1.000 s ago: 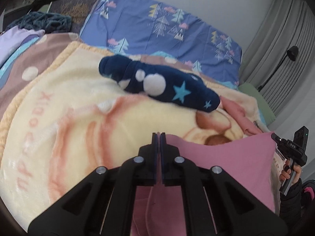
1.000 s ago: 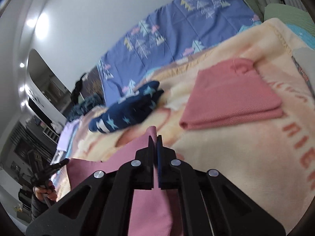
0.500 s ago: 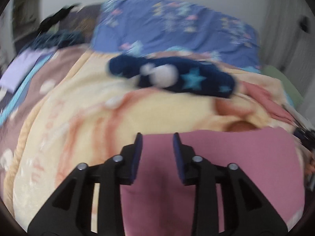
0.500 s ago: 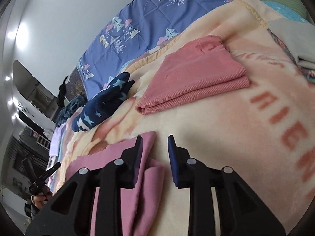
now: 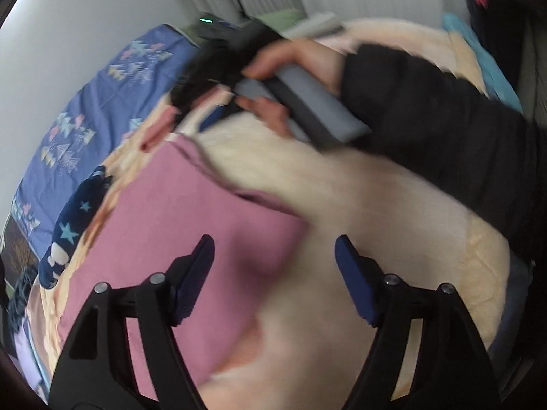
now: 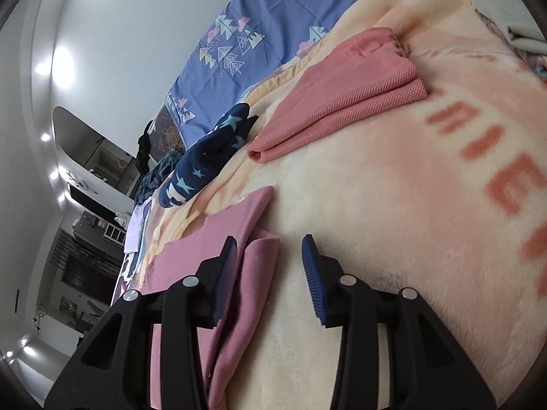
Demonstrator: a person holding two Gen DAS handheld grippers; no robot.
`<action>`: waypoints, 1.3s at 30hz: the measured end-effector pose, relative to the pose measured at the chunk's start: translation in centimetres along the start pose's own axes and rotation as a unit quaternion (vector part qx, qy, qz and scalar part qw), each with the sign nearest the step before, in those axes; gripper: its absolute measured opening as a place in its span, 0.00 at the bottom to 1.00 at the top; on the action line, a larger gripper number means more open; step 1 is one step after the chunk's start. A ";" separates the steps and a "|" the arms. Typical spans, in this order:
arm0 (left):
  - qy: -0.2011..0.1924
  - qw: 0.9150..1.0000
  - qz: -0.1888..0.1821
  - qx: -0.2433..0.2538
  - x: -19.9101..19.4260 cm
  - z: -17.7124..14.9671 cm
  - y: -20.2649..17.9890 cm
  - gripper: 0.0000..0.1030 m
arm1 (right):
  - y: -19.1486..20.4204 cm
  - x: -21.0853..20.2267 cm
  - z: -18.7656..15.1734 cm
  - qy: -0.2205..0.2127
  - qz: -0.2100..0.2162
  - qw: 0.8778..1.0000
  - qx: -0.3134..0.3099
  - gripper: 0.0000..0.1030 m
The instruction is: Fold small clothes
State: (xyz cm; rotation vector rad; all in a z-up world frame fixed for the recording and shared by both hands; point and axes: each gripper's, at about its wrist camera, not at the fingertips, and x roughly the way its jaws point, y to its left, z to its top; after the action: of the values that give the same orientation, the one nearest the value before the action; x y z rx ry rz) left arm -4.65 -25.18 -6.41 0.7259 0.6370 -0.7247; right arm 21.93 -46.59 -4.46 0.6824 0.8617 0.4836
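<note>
A mauve-pink garment [image 5: 177, 212] lies flat on the cream blanket [image 5: 376, 212]; its folded edge [image 6: 253, 263] shows in the right wrist view. My left gripper [image 5: 273, 259] hovers over the cloth's right edge, jaws wide and still opening, gripping nothing; the picture is blurred. My right gripper [image 6: 268, 256] has its jaws opening; the cloth's corner lies loose between them, the pads off it. In the left wrist view a hand [image 5: 294, 65] with a black sleeve holds the right gripper's handle farther back.
A folded salmon-pink garment [image 6: 342, 92] lies farther up the blanket. A navy star-print piece [image 6: 208, 157] lies to its left, also in the left wrist view [image 5: 71, 232]. A blue patterned sheet [image 6: 259, 34] covers the head of the bed.
Both grippers were shut on the mauve cloth and have let go, jaws parted. The cloth now lies flat on the blanket. The left gripper has swung and rolled toward the right hand.
</note>
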 end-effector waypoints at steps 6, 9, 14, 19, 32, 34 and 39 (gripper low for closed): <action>0.015 0.996 0.082 -0.004 1.8 0.7 -0.4 0.72 | 0.3 -0.1 -0.2 0.020 0.009 1.000 -0.007 0.43; 0.020 0.993 0.115 -0.014 2.3 1.4 0.0 0.70 | 0.9 0.1 -0.4 0.028 0.012 0.999 -0.015 0.48; 0.028 0.994 0.101 -0.037 2.1 1.6 0.8 0.52 | 1.6 1.4 -0.6 0.048 0.025 0.998 -0.031 0.58; 0.033 0.994 0.097 -0.049 2.1 1.8 1.1 0.48 | 2.2 3.2 -0.7 0.059 -0.005 0.997 -0.049 0.58; 0.038 0.995 0.085 -0.021 3.5 2.0 0.0 0.44 | 2.6 3.1 -1.1 0.064 -0.004 0.996 -0.064 0.62; 0.047 0.997 0.057 -0.024 3.9 2.1 -0.1 0.19 | 2.9 3.6 -1.1 0.064 -0.009 0.995 -0.073 0.63; 0.035 0.997 0.037 -0.051 3.4 2.3 0.9 0.07 | 3.9 5.4 -1.0 0.046 -0.046 0.993 -0.094 0.08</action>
State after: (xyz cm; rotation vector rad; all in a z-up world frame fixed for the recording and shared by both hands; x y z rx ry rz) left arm -1.41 -27.66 -7.21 0.6792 0.7030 -0.5958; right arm 23.72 -40.08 -4.98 0.4487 0.9171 0.5100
